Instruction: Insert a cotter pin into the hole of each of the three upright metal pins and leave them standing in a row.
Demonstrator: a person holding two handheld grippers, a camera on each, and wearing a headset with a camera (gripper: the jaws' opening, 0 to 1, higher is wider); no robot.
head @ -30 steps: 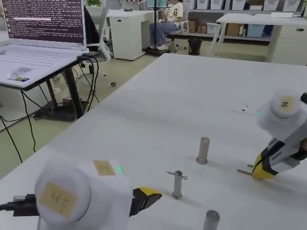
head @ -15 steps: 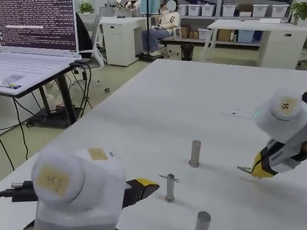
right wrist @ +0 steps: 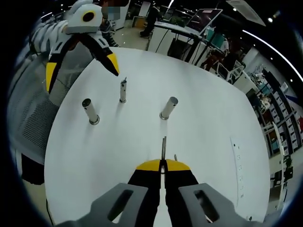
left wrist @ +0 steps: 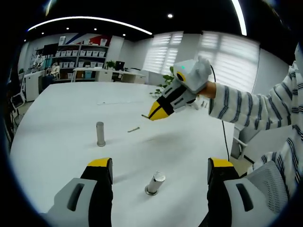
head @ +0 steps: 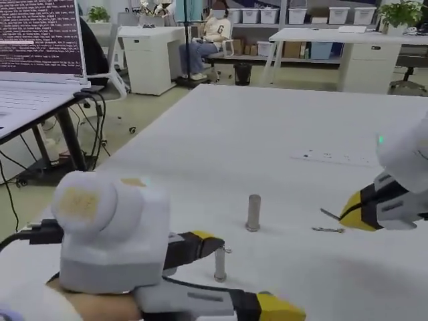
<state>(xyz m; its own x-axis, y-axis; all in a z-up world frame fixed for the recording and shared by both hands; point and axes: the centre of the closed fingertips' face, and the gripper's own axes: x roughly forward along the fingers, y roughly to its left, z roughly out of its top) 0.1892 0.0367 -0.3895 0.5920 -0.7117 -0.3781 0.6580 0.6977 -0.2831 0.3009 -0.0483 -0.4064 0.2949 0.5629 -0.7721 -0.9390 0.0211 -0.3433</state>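
**Q:** Cotter pin, where's it at?
**A:** You've got it clamped tight in your right gripper, right of the far metal pin. Your left gripper, left of it, gapes wide, empty.

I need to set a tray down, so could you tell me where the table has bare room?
Bare: the table beyond the far upright pin, out to its far edge. Crowded nearer: the cottered pin, the third pin, a loose cotter pin, left gripper, right gripper.
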